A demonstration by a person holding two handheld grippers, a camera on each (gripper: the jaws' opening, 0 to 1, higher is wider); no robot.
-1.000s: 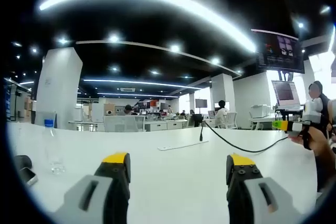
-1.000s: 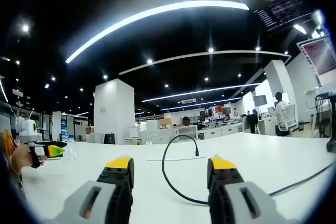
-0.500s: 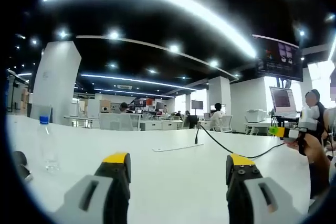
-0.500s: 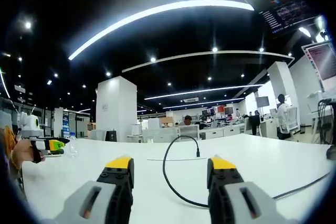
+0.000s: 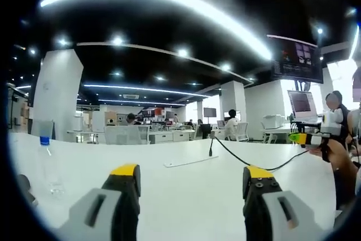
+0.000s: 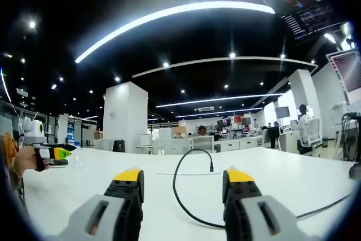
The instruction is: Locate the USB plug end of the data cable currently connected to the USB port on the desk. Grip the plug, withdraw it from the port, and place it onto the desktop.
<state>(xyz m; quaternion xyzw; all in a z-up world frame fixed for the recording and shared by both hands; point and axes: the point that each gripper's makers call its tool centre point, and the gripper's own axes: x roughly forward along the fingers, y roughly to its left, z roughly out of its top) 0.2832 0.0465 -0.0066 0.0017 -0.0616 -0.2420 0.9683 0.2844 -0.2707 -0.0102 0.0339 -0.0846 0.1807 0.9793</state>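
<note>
Only container we've got is a clear plastic bottle (image 5: 49, 165) with a blue cap, standing upright on the white desk (image 5: 186, 187) way off to the left of the cable's plug; it's see-through and we honestly can't tell if there's anything in it. The black data cable (image 6: 179, 193) curves up off the desk in a big loop, and its plug end (image 6: 211, 167) points down at a thin pale strip (image 5: 190, 162) lying flat on the desk, which is probably where the port is, but it's too small and far off to say whether the plug is actually seated or just touching. In the left gripper view the same cable (image 5: 248, 162) runs from that plug toward the right, where the person's hand (image 5: 338, 159) holds the other tool. The left gripper (image 5: 189, 182) is spread wide with nothing between its yellow-tipped jaws, well short of the plug. The right gripper (image 6: 180, 184) is just as wide apart and empty, with the cable loop sitting beyond the gap, not touching either jaw. Behind the desk there's a white pillar (image 6: 125, 118), rows of desks with people sitting, and a hanging screen (image 5: 297, 57). A dark object (image 5: 23, 187) left of the bottle is cut off at the edge, can't make it out.
</note>
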